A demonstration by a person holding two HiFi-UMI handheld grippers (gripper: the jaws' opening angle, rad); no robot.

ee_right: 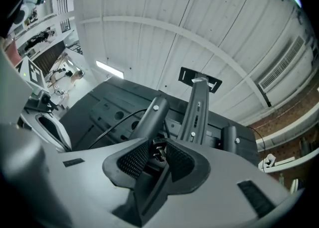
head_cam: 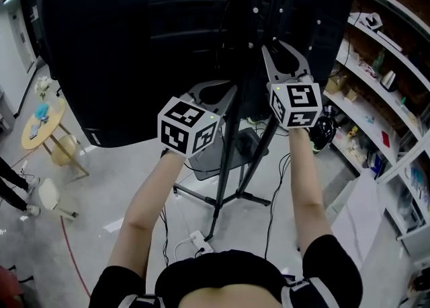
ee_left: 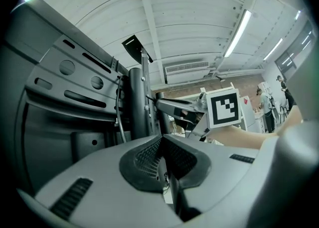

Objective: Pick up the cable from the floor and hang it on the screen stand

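- I'm judging the hanging step to be in hand: the cable (ee_right: 113,126) is off the floor and running as a thin black line across the back of the screen (head_cam: 134,51) toward the screen stand (head_cam: 222,179)
- My right gripper (ee_right: 158,142) is holding narrow on the cable's plug (ee_right: 158,153), its pads pressing the plug's two sides, close against the stand's round column
- My left gripper (ee_left: 162,136) is sitting with its jaws together and, as far as I can see, carrying nothing; it is pointing at the same column
- Next I'm expecting to lead the plug end over a bracket or arm on the column so the cable's own weight is keeping it there, and only then ease the right jaws apart; letting go sooner is risking a drop to the floor
- I'm failing to find the cable in the head view, where it is vanishing against the dark screen back
- Its far end is cut off, and I cannot tell whether it is resting over any part of the stand
- A thin wisp low at the left pads' seam is too small to name
- I cannot tell whether the leads by the power strip (head_cam: 197,239) on the floor are part of it
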